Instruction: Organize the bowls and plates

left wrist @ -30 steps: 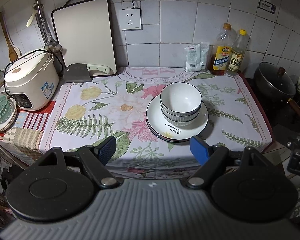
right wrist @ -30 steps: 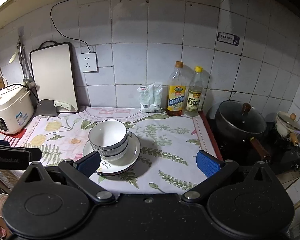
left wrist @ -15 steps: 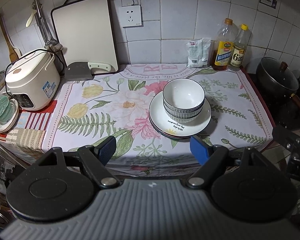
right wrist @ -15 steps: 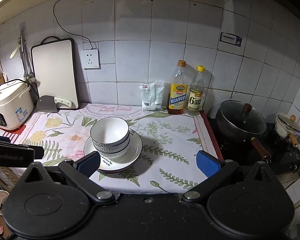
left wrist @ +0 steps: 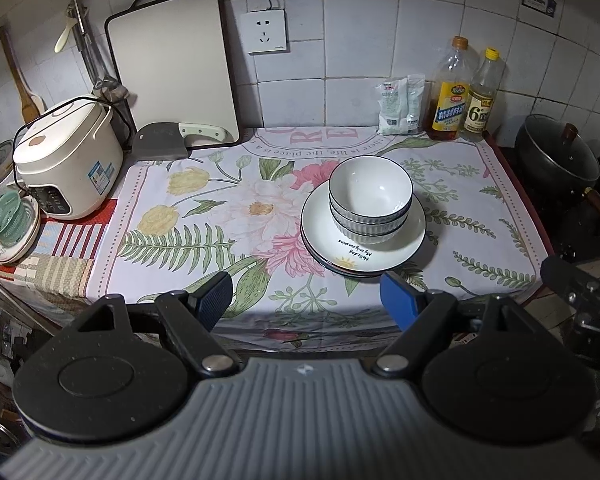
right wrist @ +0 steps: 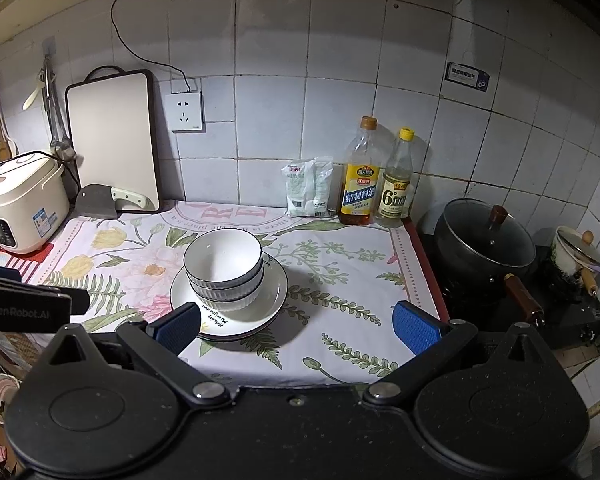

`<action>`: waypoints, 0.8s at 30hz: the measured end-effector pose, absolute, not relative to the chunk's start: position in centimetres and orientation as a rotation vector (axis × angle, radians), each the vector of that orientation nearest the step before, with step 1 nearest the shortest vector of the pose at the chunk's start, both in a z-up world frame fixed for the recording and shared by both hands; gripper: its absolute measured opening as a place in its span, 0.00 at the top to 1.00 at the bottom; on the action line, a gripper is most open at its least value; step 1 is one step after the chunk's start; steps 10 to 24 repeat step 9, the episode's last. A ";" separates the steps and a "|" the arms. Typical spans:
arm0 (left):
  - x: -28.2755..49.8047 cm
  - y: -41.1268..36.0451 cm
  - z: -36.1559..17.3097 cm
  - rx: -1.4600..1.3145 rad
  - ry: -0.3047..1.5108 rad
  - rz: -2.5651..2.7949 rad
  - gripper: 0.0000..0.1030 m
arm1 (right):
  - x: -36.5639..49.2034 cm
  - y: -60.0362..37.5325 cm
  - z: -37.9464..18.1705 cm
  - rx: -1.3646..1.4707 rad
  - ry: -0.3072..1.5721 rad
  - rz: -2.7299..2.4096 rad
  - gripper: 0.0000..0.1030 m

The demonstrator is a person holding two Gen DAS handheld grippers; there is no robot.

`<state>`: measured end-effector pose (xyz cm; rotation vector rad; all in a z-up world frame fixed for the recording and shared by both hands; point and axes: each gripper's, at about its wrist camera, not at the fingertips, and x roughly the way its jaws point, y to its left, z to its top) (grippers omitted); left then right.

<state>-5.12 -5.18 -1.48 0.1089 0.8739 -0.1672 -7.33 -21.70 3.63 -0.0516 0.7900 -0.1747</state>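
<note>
While you hold both tools back at the near edge, the surface (left wrist: 480, 208) fills the middle of each view, draped in a floral cloth (left wrist: 204, 216). Against the tiled wall at the upper left of the left wrist frame leans a white cutting board (left wrist: 172, 68), and a cleaver (left wrist: 164, 146) lies at its foot. Left of that sits your cream rice cooker (left wrist: 68, 156). At the right edge of the frame a dark lidded pot (left wrist: 556, 156) stands on the stove.

Your left hand-held gripper (left wrist: 306, 300) hangs at the bottom centre, jaws spread wide with nothing between them. Your right hand-held gripper (right wrist: 296, 324) is likewise wide apart and empty at the bottom of its own frame.

Right of centre in the left wrist frame, the stack of plates (left wrist: 320, 224) rests on the cloth, its near rim just beyond your right blue pad. On it sit the nested bowls (left wrist: 370, 188), white with dark rims, upright. In the right wrist frame the same plates lie left of centre, partly behind your left pad.

Two bottles (left wrist: 452, 92) and a small white packet (left wrist: 398, 108) stand against the wall at the upper right.
</note>
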 end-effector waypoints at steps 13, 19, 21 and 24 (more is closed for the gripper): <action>-4.9 -5.2 -1.8 0.115 0.887 -0.175 0.21 | -7.2 -21.7 3.4 -0.048 0.795 -0.178 0.00; -4.9 -5.2 -1.8 0.115 0.887 -0.175 0.21 | -7.2 -21.7 3.4 -0.048 0.795 -0.178 0.00; -4.9 -5.2 -1.8 0.115 0.887 -0.175 0.21 | -7.2 -21.7 3.4 -0.048 0.795 -0.178 0.00; -4.9 -5.2 -1.8 0.115 0.887 -0.175 0.21 | -7.2 -21.7 3.4 -0.048 0.795 -0.178 0.00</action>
